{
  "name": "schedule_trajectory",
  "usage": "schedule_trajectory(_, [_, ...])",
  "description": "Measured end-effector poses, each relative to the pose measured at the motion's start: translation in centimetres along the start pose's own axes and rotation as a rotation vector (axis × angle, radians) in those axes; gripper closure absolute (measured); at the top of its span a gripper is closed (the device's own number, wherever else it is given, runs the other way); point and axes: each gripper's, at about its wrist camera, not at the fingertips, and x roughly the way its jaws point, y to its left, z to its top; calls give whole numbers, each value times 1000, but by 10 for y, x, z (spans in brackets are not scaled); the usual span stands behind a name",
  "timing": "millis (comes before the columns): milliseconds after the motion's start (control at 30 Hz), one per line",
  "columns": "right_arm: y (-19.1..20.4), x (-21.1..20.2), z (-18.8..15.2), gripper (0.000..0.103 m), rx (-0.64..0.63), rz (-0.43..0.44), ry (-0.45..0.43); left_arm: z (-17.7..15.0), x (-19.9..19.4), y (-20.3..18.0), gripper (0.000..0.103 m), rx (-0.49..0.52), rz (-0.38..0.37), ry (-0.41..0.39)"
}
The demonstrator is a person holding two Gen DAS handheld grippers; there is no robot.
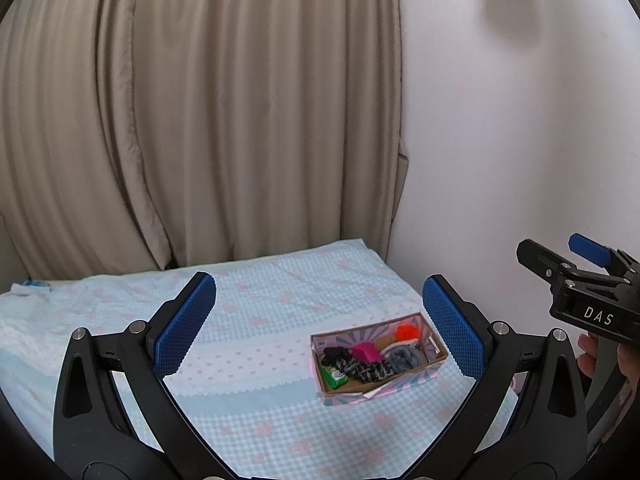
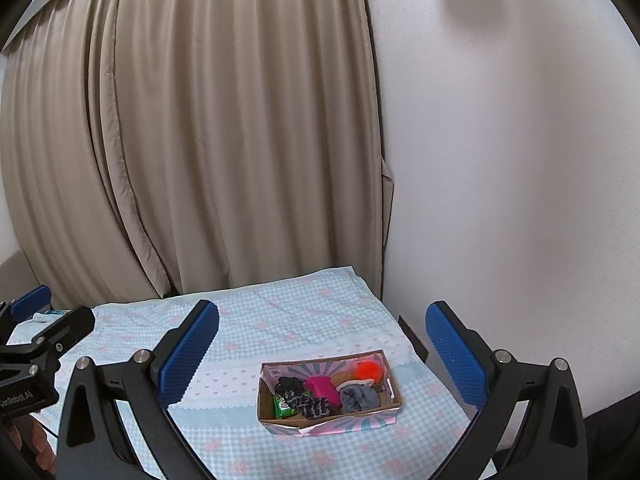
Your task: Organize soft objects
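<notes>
Brimming cardboard box [image 2: 390, 406] — orange, magenta, grey soft bits — both tools spread wide, empty.

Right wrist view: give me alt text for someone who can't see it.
A shallow cardboard box of soft items, among them an orange pom-pom and a grey sock, sits on a checked bedspread ahead of the open right gripper. The left gripper shows at the left edge; a beige curtain hangs behind.

beige curtain [image 2: 200, 140] hanging behind | white wall [image 2: 500, 160] right | blue-checked bedsheet [image 2: 280, 312] with pink motifs
</notes>
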Motion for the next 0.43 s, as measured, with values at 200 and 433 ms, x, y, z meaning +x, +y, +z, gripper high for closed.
schedule_trajectory(200, [-1, 9, 3, 0, -15, 3, 9, -1, 4, -1, 0, -22, -13, -33])
schedule_trajectory(433, [4, 44, -3, 0, -43, 34, 85, -13, 35, 0, 0, -58, 10, 18])
